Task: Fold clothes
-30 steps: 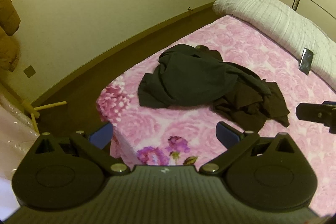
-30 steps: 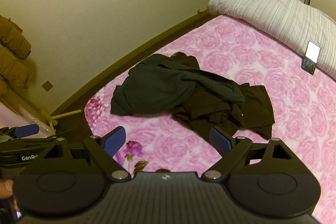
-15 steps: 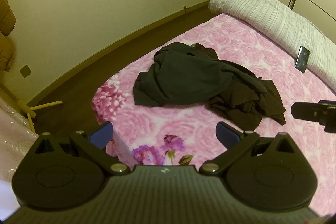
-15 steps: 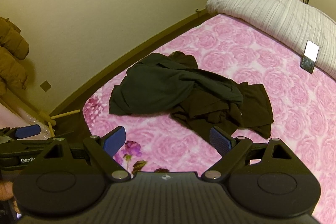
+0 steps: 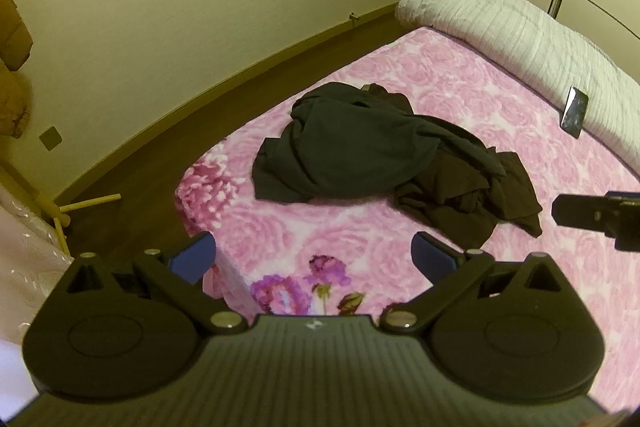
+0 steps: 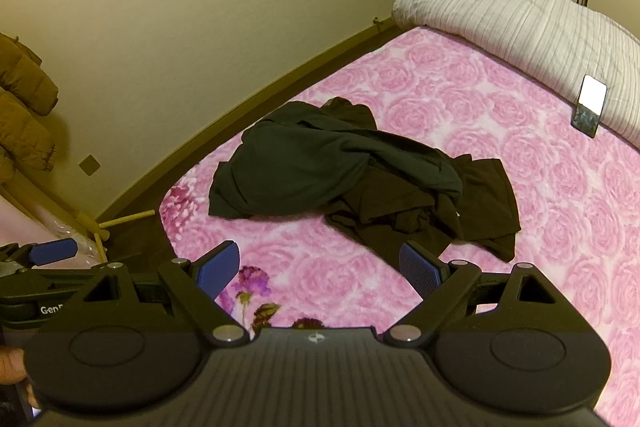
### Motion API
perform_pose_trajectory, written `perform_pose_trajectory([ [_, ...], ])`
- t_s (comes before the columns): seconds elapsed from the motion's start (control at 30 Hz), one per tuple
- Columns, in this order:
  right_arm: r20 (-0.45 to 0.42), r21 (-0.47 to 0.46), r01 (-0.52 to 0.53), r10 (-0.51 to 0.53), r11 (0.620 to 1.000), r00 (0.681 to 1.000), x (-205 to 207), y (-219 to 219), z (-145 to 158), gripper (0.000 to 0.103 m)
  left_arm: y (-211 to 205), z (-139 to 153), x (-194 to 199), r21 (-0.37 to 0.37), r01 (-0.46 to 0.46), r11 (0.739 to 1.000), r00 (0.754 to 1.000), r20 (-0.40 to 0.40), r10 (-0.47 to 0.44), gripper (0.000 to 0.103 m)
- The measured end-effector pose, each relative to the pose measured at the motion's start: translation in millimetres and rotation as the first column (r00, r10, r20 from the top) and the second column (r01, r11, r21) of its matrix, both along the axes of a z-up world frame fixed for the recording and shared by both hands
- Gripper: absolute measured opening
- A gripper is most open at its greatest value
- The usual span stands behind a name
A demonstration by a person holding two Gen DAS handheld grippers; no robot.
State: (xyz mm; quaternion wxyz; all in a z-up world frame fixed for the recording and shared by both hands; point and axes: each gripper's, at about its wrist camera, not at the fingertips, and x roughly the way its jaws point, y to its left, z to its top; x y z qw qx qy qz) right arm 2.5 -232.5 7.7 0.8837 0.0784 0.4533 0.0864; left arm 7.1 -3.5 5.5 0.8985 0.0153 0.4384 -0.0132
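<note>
Clothes (image 5: pixel 384 163) lie crumpled on bed (image 5: pixel 500 99) (pink, rose-patterned).

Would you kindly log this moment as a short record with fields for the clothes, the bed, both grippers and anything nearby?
clothes: dark green garment crumpled on top of dark brown garment, unfolded
surface: pink floral bedspread
left gripper: jaws open, empty, short of the clothes
right gripper: jaws open, empty, short of the clothes
nearby: phone propped on white quilt

Dim, yellowish indoor light, soft focus, fisheye-curved dark corners.
</note>
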Motion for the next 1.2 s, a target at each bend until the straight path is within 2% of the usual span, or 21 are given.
perform_pose_trajectory([
  [0.7, -0.003, 0.029, 0.005, -0.005, 1.000, 1.000, 0, -27, -6, 0.089, -13, 2, -1, 0.017, -0.045, 0.999, 0.999, -0.001, 0.045, 0.103],
  [1.2, 0.003, 0.050, -0.063, 0.063, 0.997, 0.998, 13, -47, -15, 0.089, -29, 2, -12, 0.056, -0.056, 0.997, 0.998, 0.026, 0.055, 0.103],
])
